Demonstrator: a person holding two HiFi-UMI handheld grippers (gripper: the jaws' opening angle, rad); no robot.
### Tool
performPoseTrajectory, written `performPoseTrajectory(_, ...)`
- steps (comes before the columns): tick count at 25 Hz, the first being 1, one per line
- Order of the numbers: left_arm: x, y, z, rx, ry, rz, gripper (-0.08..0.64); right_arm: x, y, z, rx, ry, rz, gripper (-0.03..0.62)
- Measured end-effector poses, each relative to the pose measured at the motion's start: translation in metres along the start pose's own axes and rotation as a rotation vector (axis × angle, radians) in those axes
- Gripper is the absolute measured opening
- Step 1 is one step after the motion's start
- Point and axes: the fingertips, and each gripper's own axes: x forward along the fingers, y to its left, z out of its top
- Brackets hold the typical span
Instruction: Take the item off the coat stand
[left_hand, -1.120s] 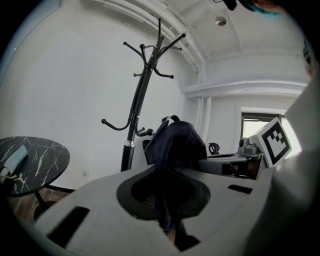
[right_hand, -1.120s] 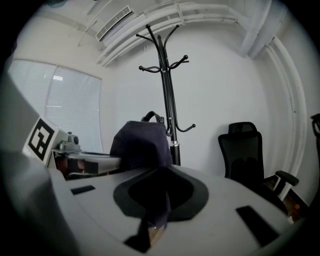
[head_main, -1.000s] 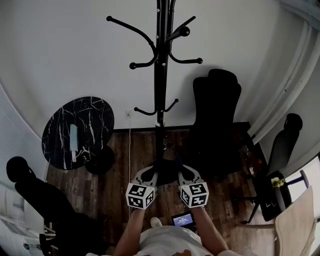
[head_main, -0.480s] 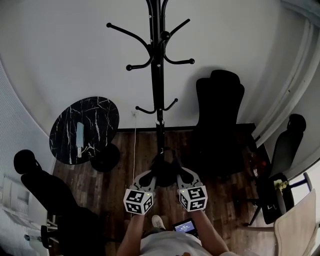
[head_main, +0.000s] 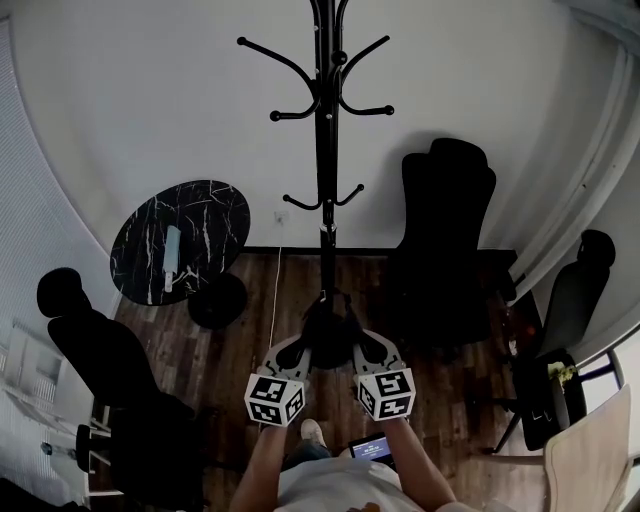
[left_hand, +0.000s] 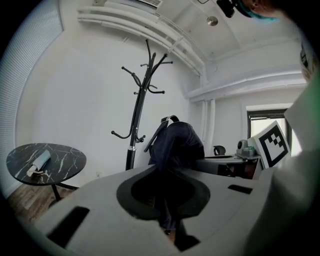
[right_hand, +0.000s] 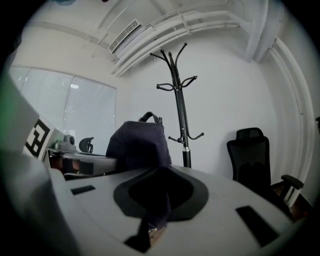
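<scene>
The black coat stand (head_main: 325, 150) rises against the white wall with bare hooks. A dark bag (head_main: 328, 335) with a strap hangs in front of its foot, off the stand, between my two grippers. My left gripper (head_main: 306, 350) is shut on the bag's left side and my right gripper (head_main: 352, 348) is shut on its right side. In the left gripper view the bag (left_hand: 175, 142) bulges above the left gripper (left_hand: 167, 202), with the stand (left_hand: 139, 105) behind it. In the right gripper view dark fabric of the bag (right_hand: 140, 145) runs down into the right gripper (right_hand: 155, 200), and the stand (right_hand: 180, 105) is beyond.
A round black marble table (head_main: 205, 215) with a pale rolled item (head_main: 172, 245) stands left of the stand. A black office chair (head_main: 445, 230) is to the right, another (head_main: 100, 360) at the near left, a third (head_main: 572, 290) far right. A small lit screen (head_main: 367, 447) lies on the wooden floor by the person's feet.
The head view has shifted, so the stand and table sit a little further right and higher. Both grippers stay shut on the bag in about the same place.
</scene>
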Motion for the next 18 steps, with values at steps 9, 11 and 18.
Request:
performPoseTrajectory(9, -0.016, -0.016, -0.002, 0.016, -0.009, 0.006, 0.029, -0.022, 0.006, -0.002, -0.012, -0.01, 0.003, 0.031)
performPoseTrajectory(11, -0.018, -0.019, -0.003, 0.017, -0.01, 0.006, 0.029, -0.025, 0.007, -0.003, -0.013, -0.01, 0.003, 0.031)
performPoseTrajectory(18, -0.021, -0.019, -0.002, 0.019, -0.009, 0.006, 0.029, -0.026, 0.009, -0.002, -0.019, -0.007, 0.007, 0.031)
